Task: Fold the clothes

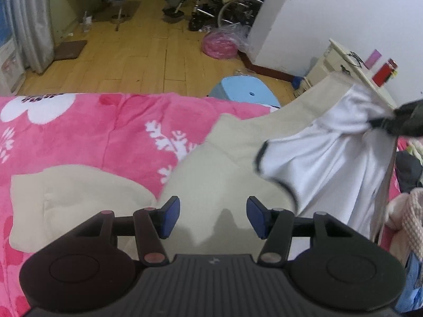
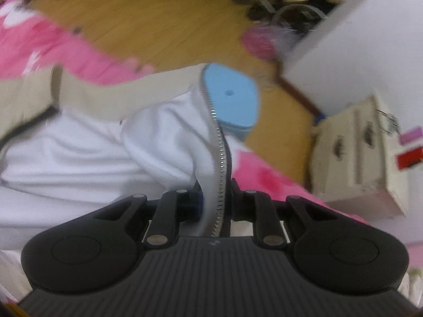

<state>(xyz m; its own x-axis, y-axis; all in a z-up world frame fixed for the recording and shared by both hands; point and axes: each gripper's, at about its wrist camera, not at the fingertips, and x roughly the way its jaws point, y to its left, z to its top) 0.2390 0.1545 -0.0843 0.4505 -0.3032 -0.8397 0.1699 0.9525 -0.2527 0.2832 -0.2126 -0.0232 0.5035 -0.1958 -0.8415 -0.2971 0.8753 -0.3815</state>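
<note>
A beige zip jacket (image 1: 238, 142) with a white lining (image 1: 330, 158) lies on a pink flowered blanket (image 1: 92, 132). My right gripper (image 2: 215, 187) is shut on the jacket's zipper edge (image 2: 220, 145), which runs up between its fingers. In the left wrist view the right gripper (image 1: 388, 122) holds that front panel lifted, so the lining hangs in folds. My left gripper (image 1: 212, 211) hovers open over the beige fabric with nothing between its blue pads (image 1: 170, 218). A beige sleeve (image 1: 66, 198) lies out to the left.
A light blue stool (image 1: 246, 92) stands on the wooden floor just past the bed's edge. A cream cabinet (image 1: 341, 63) stands by the white wall at the right. More clothes (image 1: 407, 211) are piled on the bed's right side.
</note>
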